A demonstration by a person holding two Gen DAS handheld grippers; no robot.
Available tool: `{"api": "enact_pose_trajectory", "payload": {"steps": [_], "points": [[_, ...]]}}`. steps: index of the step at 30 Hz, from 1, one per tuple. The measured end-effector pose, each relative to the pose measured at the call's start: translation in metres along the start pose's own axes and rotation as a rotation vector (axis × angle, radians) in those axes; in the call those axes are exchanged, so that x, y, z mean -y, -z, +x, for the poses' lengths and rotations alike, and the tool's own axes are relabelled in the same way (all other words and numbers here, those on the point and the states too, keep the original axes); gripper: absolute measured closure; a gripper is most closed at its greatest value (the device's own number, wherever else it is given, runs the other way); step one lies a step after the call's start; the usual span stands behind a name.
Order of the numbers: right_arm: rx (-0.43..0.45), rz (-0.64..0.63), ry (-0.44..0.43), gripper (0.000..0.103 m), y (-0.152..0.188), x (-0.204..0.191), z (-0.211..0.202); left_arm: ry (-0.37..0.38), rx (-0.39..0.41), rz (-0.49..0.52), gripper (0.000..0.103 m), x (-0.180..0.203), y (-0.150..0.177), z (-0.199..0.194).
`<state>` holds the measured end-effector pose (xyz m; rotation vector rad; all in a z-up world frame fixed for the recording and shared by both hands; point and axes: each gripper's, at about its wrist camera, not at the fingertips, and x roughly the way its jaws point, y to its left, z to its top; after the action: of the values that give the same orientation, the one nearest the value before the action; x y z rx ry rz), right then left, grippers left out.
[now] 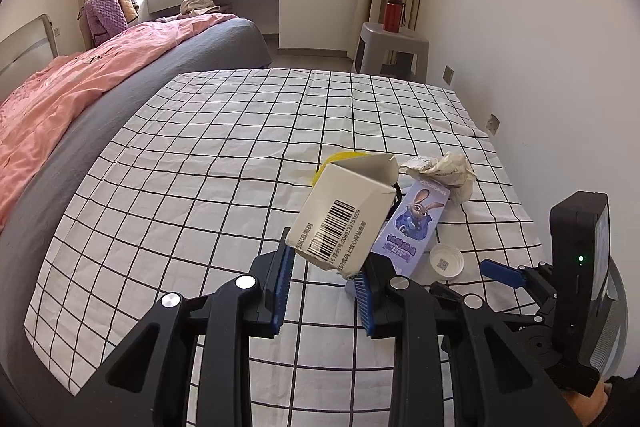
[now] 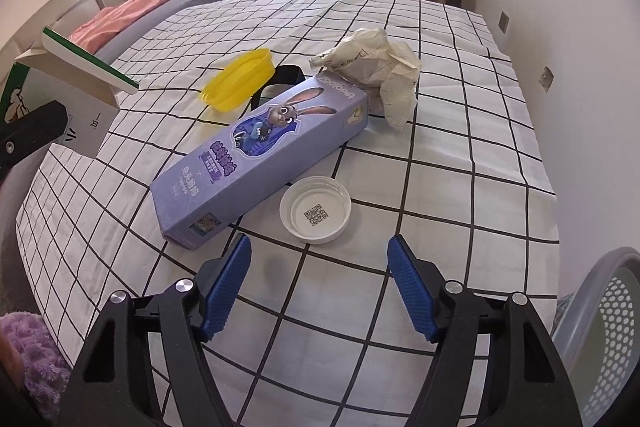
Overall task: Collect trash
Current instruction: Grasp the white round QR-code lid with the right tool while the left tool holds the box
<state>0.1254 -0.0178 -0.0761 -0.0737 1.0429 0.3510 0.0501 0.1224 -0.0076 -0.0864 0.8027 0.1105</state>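
Note:
My left gripper is shut on a torn white carton with a barcode, held up above the checked cloth. The same carton shows at the left edge of the right wrist view. On the cloth lie a purple box with a cartoon rabbit, a white bottle cap lying upside down, crumpled paper and a yellow plastic lid. My right gripper is open just short of the cap, with nothing between its fingers.
A black object lies behind the purple box. A grey mesh basket stands at the lower right, beside the cloth's edge. The wall runs close on the right. Farther off are a bed with a pink quilt and a stool bearing a red bottle.

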Motion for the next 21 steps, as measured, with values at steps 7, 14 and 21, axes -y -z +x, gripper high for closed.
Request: {"api": "enact_pose_trajectory", "payload": {"steps": [7, 14, 21], "points": [[-0.009, 0.004, 0.011, 0.044, -0.008, 0.001, 0.011, -0.005, -0.012, 0.004, 0.076, 0.003, 0.002, 0.004], [0.004, 0.019, -0.008, 0.064, -0.011, 0.003, 0.009, -0.013, -0.018, 0.005, 0.076, 0.004, 0.002, 0.007], [0.045, 0.065, -0.033, 0.064, -0.01, 0.012, -0.013, -0.011, -0.015, 0.004, 0.076, 0.005, 0.002, 0.007]]}}
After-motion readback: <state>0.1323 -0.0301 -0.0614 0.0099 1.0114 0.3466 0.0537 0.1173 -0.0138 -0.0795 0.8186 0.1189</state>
